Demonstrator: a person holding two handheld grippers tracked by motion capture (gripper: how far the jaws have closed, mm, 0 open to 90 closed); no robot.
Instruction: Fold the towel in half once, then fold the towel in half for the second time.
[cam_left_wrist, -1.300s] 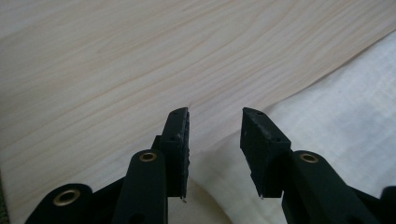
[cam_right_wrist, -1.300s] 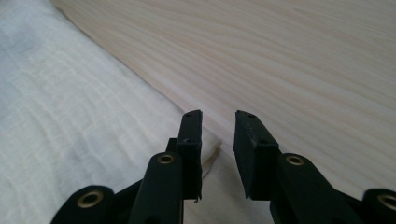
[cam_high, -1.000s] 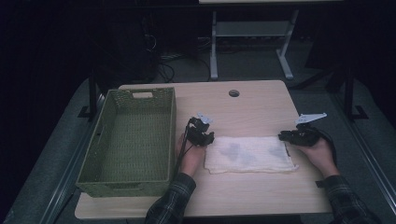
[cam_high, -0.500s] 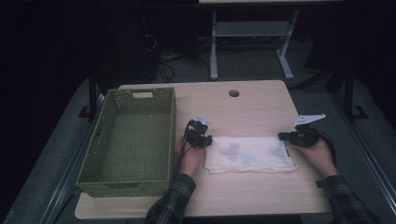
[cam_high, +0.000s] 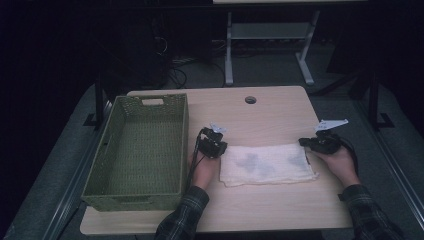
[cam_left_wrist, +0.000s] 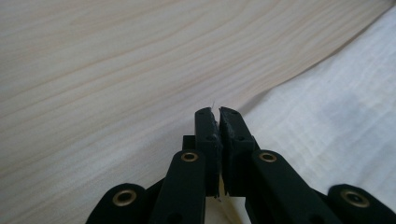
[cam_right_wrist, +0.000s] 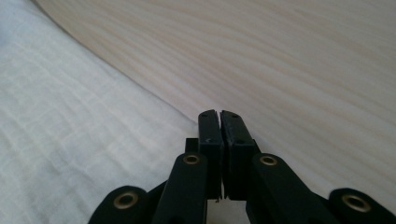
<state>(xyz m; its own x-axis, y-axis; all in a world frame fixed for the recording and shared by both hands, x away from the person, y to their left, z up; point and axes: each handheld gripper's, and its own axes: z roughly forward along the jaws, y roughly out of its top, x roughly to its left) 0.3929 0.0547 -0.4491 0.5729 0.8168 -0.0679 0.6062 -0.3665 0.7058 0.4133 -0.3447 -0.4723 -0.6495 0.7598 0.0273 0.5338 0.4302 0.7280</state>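
Observation:
A white cloth (cam_high: 267, 164) with faint grey stains lies flat on the wooden table (cam_high: 260, 210). My left gripper (cam_high: 222, 149) rests at the cloth's far left corner. Its jaws have just been closing, and in the left gripper view my left gripper (cam_left_wrist: 218, 112) stands shut at the edge of the cloth (cam_left_wrist: 336, 121), a thread showing at its tips. My right gripper (cam_high: 305, 143) sits at the far right corner. In the right gripper view my right gripper (cam_right_wrist: 218, 113) has its jaws together where the cloth (cam_right_wrist: 70, 140) ends.
A green woven basket (cam_high: 184, 145) stands empty on the left of the table, close to the left hand. A round cable hole (cam_high: 250, 100) is near the table's far edge. Beyond the table stand a metal frame and cables on the dark floor.
The left gripper's jaws look narrower than a second ago. Both hands and the cloth have stayed where they were.

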